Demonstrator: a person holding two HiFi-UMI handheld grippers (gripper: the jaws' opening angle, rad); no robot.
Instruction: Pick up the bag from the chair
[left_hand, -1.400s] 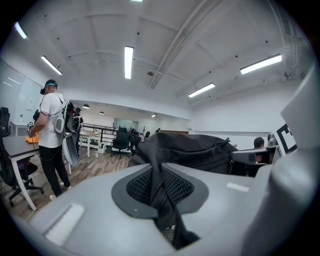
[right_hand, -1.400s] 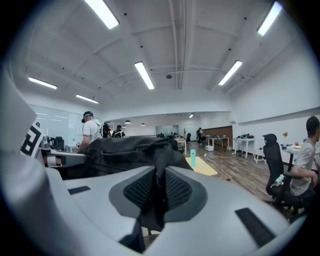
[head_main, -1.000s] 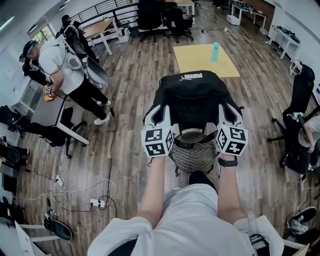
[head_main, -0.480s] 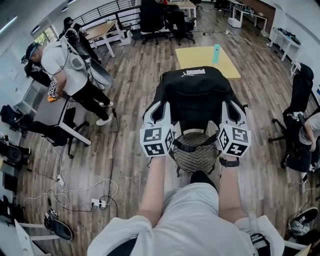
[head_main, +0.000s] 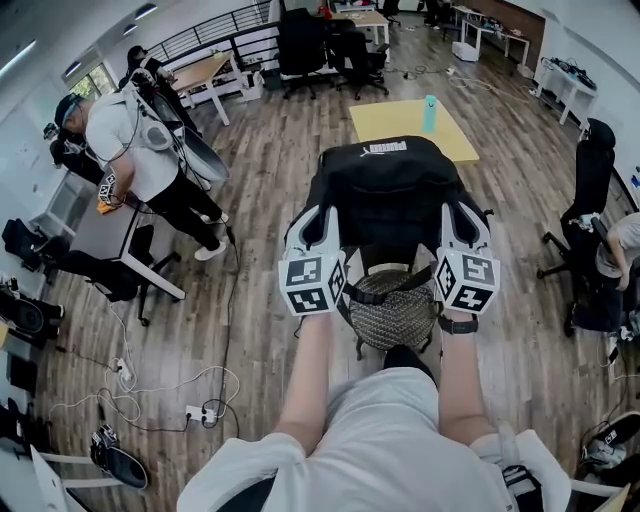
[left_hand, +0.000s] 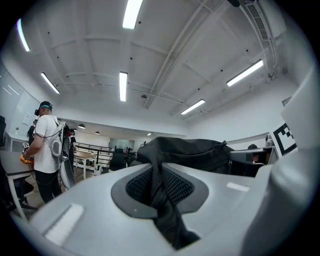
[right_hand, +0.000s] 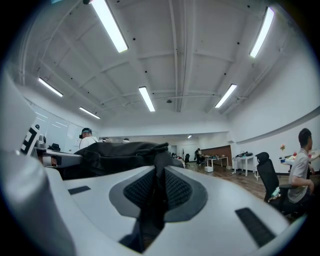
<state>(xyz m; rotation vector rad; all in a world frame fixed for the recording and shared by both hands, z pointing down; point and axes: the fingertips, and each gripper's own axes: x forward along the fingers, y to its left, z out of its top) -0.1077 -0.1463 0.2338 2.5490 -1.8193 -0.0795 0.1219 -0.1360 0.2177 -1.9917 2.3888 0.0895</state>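
A black bag (head_main: 388, 195) with white lettering hangs in front of me, held up by its straps over a chair (head_main: 392, 312) with a round woven seat. My left gripper (head_main: 318, 228) is at the bag's left side and my right gripper (head_main: 458, 225) at its right side. In the left gripper view the left gripper (left_hand: 161, 189) is shut on a black strap that leads up to the bag (left_hand: 187, 152). The right gripper (right_hand: 157, 190) pinches another black strap in the right gripper view, with the bag (right_hand: 120, 152) just beyond. The fingertips are hidden by the bag in the head view.
A yellow table (head_main: 412, 128) with a teal bottle (head_main: 429, 113) stands beyond the bag. A person (head_main: 135, 160) bends over a desk (head_main: 100, 225) at the left. Black office chairs (head_main: 590, 250) stand at the right. Cables and a power strip (head_main: 200, 410) lie on the wood floor.
Both grippers stay shut on the straps. The bag has risen slightly above the chair seat. The person at the left has shifted a little.
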